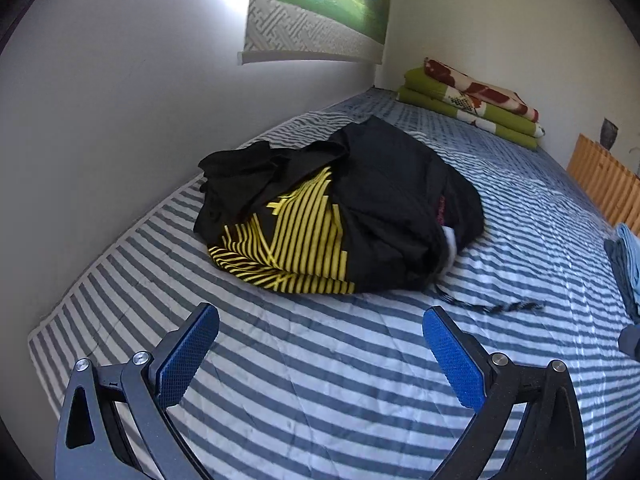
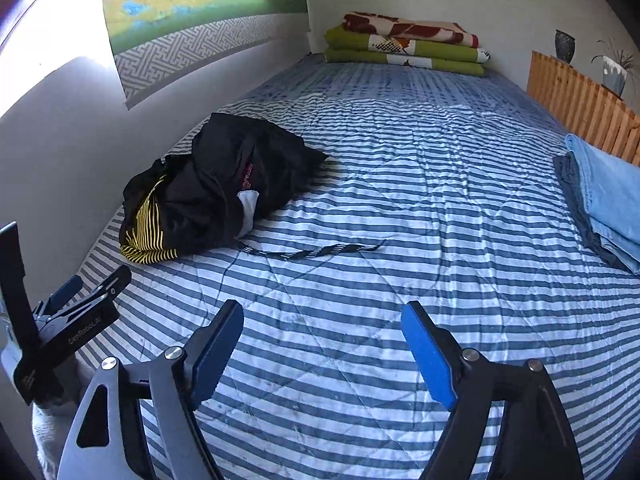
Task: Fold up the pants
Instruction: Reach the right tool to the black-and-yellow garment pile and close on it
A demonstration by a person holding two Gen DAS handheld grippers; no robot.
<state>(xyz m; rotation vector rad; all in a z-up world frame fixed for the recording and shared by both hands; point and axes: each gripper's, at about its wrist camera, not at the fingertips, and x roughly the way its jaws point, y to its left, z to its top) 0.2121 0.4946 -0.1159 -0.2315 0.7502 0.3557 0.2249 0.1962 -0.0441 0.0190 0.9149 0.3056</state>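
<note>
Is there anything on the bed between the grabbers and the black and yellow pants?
Nothing visible. Only bare striped bedspread lies between each open hand-held gripper, left and right, and the crumpled pants. Their drawstring trails off to the side.

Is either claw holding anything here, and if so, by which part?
Nothing is held. The left claw and right claw both stand open above the bedspread; the pants lie crumpled, untouched.

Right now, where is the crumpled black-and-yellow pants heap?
Both views show the crumpled black-and-yellow pants heap on the striped quilt, left near the wall, untouched.
</note>
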